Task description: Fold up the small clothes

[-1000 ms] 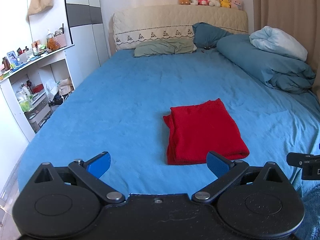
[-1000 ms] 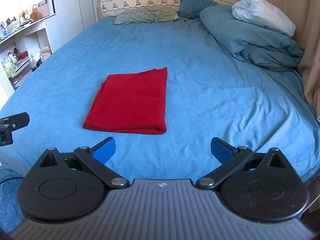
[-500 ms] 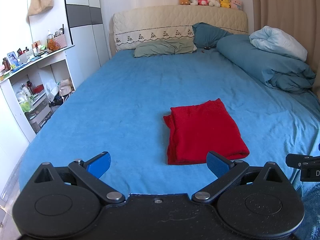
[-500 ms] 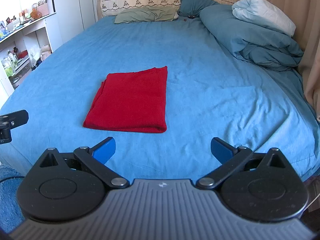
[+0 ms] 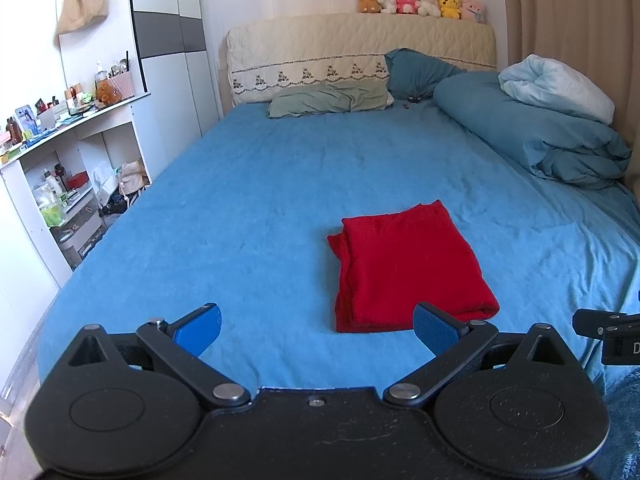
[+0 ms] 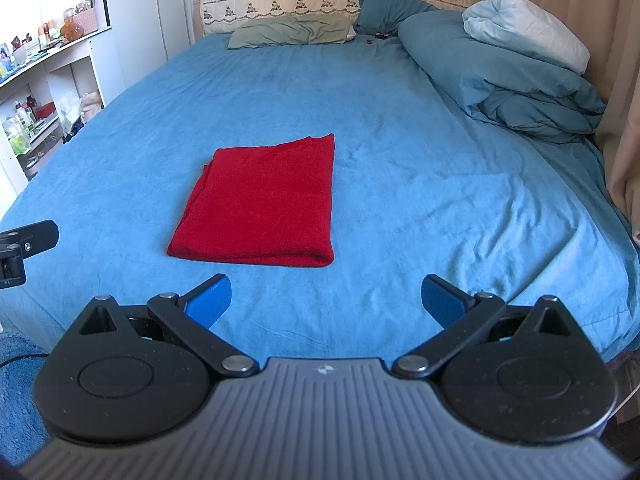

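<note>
A red garment [image 5: 408, 264] lies folded into a neat rectangle on the blue bed sheet [image 5: 248, 208]; it also shows in the right wrist view [image 6: 264, 200]. My left gripper [image 5: 316, 330] is open and empty, held back near the foot of the bed, left of the garment's near edge. My right gripper [image 6: 326, 300] is open and empty, just short of the garment's near edge and to its right. Neither gripper touches the cloth.
A rolled teal duvet [image 5: 532, 136] with a pale pillow [image 5: 560, 88] lies along the bed's right side. Pillows [image 5: 328, 98] lie by the headboard. White shelves [image 5: 60, 184] with clutter stand left of the bed. A curtain [image 6: 600, 40] hangs on the right.
Both grippers have drifted very slightly; the garment lies unchanged.
</note>
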{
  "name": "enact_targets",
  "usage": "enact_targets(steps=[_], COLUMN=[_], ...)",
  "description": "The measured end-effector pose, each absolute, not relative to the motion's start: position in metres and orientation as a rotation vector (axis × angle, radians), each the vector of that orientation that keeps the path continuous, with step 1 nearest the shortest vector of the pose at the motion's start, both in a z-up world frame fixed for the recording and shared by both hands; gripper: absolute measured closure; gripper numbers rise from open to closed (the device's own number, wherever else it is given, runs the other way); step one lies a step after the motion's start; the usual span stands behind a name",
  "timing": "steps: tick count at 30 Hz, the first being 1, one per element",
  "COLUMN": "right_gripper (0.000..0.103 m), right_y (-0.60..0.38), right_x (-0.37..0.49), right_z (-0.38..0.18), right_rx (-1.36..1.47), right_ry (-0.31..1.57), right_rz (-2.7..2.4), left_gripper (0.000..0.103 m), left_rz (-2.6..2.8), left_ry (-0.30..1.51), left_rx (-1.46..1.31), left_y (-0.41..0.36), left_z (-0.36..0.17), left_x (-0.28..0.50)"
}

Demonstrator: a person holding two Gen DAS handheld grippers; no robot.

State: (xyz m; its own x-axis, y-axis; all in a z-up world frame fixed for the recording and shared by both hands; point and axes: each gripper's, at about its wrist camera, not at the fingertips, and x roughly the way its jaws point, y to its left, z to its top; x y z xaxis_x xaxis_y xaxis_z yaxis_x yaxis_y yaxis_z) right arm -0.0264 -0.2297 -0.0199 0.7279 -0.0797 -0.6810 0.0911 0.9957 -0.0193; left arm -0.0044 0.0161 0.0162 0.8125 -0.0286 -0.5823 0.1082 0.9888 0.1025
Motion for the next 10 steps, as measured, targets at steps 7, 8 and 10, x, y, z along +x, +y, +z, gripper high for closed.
enact_targets(steps=[7, 8, 10], right_gripper=[0.0, 0.0, 0.0], right_y=[-0.2281, -0.2281, -0.2277], right_x=[-0.0269, -0.027, -0.027], right_z=[-0.0191, -0.0191, -0.0189], right_rx=[0.017, 0.018, 0.019], right_ry=[0.747, 0.747, 0.746], right_rz=[-0.096, -0.096, -0.096], left_gripper=[0.0, 0.0, 0.0], left_rz=[-0.076, -0.077, -0.076], left_ry=[0.606, 0.606, 0.604], left_rx=[0.151, 0.151, 0.145], left_y=[0.0151, 0.0151, 0.0148], left_z=[0.0143, 0.0144, 0.0147], left_x=[-0.0065, -0.0062, -0.0058])
